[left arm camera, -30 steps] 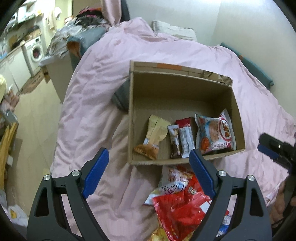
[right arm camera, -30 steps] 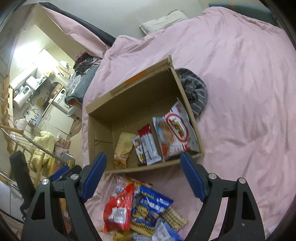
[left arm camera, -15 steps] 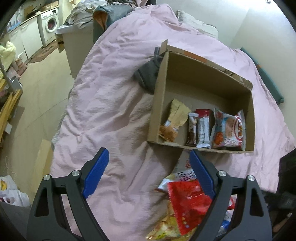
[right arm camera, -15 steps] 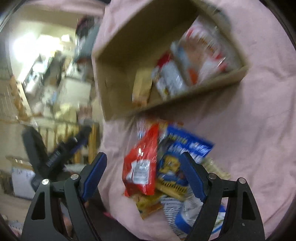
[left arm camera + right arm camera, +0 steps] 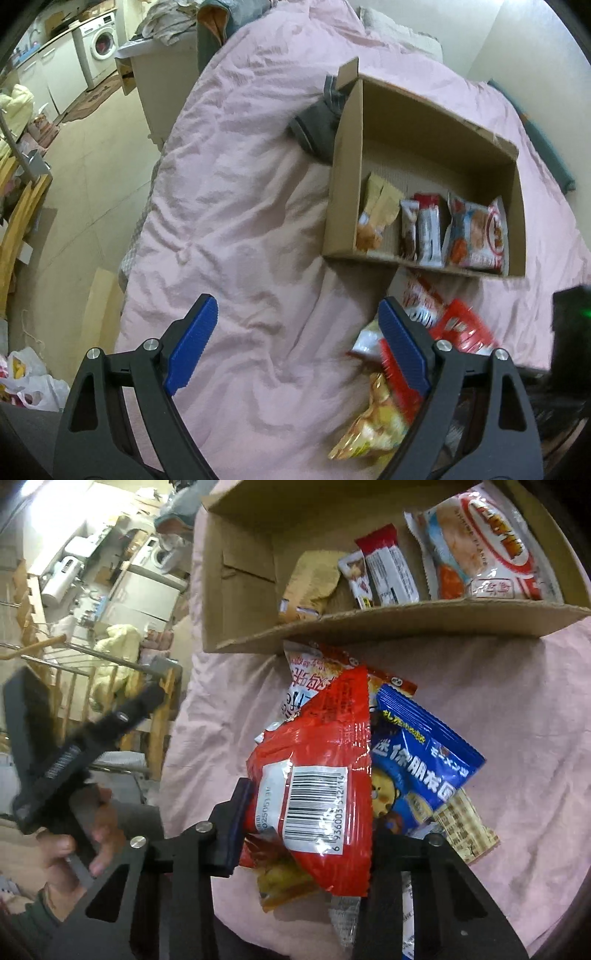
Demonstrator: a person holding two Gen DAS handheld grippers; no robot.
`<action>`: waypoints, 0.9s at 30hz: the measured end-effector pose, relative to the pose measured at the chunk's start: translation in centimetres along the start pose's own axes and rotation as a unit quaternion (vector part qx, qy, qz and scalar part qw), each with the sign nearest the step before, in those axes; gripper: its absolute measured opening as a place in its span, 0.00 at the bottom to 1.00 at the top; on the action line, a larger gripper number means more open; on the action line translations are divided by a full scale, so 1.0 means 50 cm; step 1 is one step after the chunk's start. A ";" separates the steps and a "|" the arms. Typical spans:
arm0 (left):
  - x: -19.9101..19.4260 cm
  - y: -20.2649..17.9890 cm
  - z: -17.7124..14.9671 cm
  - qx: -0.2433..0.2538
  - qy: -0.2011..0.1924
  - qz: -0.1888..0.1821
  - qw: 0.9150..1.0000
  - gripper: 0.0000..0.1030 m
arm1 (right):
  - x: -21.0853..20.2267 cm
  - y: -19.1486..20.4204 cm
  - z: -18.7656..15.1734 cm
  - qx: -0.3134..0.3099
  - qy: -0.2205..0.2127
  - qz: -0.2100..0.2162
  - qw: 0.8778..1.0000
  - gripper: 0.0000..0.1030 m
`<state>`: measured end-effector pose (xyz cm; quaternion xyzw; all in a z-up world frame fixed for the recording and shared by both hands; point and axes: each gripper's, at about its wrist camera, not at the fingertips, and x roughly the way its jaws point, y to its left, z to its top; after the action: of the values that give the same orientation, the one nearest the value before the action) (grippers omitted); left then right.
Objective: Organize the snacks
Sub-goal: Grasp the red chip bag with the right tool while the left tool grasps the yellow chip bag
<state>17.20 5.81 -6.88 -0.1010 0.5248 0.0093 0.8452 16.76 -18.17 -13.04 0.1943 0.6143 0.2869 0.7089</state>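
red snack bag (image 5: pixel 317 775): top of loose pile on the bed (image 5: pixel 517 709), just before the cardboard box's (image 5: pixel 406 622) near wall. right gripper (image 5: pixel 306 830) fingers closing on its lower end; seat the pinch fully, lift clear of the blue packet (image 5: pixel 424 753). left gripper (image 5: pixel 295 350) fingers spread, empty, beside pile.

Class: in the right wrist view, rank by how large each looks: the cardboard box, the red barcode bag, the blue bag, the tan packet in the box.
1. cardboard box
2. red barcode bag, though it is nearest the camera, which inflates it
3. blue bag, partly covered by the red bag
4. tan packet
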 end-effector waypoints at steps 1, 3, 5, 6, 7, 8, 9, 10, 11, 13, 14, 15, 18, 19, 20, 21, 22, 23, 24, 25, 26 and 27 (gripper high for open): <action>0.002 0.000 -0.004 0.002 0.005 -0.002 1.000 0.84 | -0.014 -0.007 -0.001 0.003 -0.011 0.004 1.000 0.38; 0.005 -0.003 -0.018 0.005 0.021 -0.010 1.000 0.84 | -0.048 -0.011 -0.001 0.005 -0.045 0.010 0.999 0.38; 0.013 -0.012 -0.038 0.009 0.049 -0.026 0.998 0.84 | -0.083 -0.016 -0.005 0.007 -0.082 0.023 0.996 0.38; 0.017 -0.021 -0.050 0.014 0.067 -0.040 0.997 0.84 | -0.107 -0.017 -0.008 0.007 -0.105 0.023 0.994 0.38; 0.022 -0.028 -0.059 0.017 0.080 -0.050 0.995 0.84 | -0.128 -0.021 -0.011 0.008 -0.125 0.019 0.992 0.38; 0.030 -0.039 -0.074 0.018 0.103 -0.067 0.992 0.84 | -0.138 -0.024 -0.010 0.010 -0.134 0.014 0.991 0.38; 0.039 -0.051 -0.091 0.022 0.127 -0.086 0.988 0.84 | -0.153 -0.031 -0.014 0.015 -0.148 0.007 0.989 0.38; 0.044 -0.059 -0.103 0.024 0.142 -0.095 0.985 0.84 | -0.159 -0.036 -0.015 0.019 -0.154 0.005 0.988 0.38; 0.052 -0.072 -0.119 0.028 0.161 -0.102 0.981 0.84 | -0.169 -0.043 -0.019 0.026 -0.164 0.008 0.986 0.38; 0.065 -0.094 -0.144 0.043 0.181 -0.105 0.977 0.84 | -0.183 -0.054 -0.025 0.030 -0.175 0.011 0.984 0.38; 0.072 -0.105 -0.154 0.054 0.186 -0.096 0.976 0.84 | -0.189 -0.054 -0.027 0.030 -0.179 0.011 0.983 0.38; 0.078 -0.114 -0.160 0.062 0.187 -0.088 0.976 0.84 | -0.193 -0.055 -0.028 0.030 -0.183 0.012 0.983 0.38; 0.098 -0.137 -0.178 0.078 0.199 -0.086 0.973 0.84 | -0.199 -0.054 -0.034 0.030 -0.188 0.011 0.982 0.38; 0.103 -0.142 -0.182 0.078 0.205 -0.089 0.971 0.84 | -0.202 -0.055 -0.037 0.030 -0.189 0.011 0.982 0.38; 0.110 -0.147 -0.188 0.076 0.212 -0.092 0.970 0.84 | -0.210 -0.063 -0.035 0.028 -0.188 0.011 0.982 0.38; 0.113 -0.149 -0.191 0.074 0.215 -0.095 0.969 0.83 | -0.211 -0.065 -0.036 0.028 -0.188 0.009 0.982 0.38; 0.118 -0.154 -0.194 0.073 0.220 -0.098 0.968 0.81 | -0.216 -0.059 -0.032 0.027 -0.189 0.007 0.982 0.38; 0.123 -0.158 -0.196 0.074 0.225 -0.102 0.966 0.73 | -0.219 -0.058 -0.031 0.026 -0.188 0.006 0.982 0.38; 0.128 -0.158 -0.195 0.073 0.230 -0.110 0.964 0.60 | -0.221 -0.056 -0.033 0.025 -0.189 0.005 0.982 0.38; 0.133 -0.158 -0.197 0.070 0.237 -0.119 0.962 0.55 | -0.223 -0.055 -0.036 0.023 -0.191 0.002 0.981 0.38; 0.134 -0.159 -0.197 0.070 0.240 -0.120 0.961 0.51 | -0.227 -0.053 -0.037 0.022 -0.191 0.001 0.981 0.38; 0.129 -0.159 -0.195 0.068 0.237 -0.126 0.961 0.48 | -0.227 -0.051 -0.039 0.021 -0.192 0.001 0.981 0.38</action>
<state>12.44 -4.32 -15.50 -0.1075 0.6927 -0.1574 0.6956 14.35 -27.59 -6.35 0.2615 0.4726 0.2323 0.8089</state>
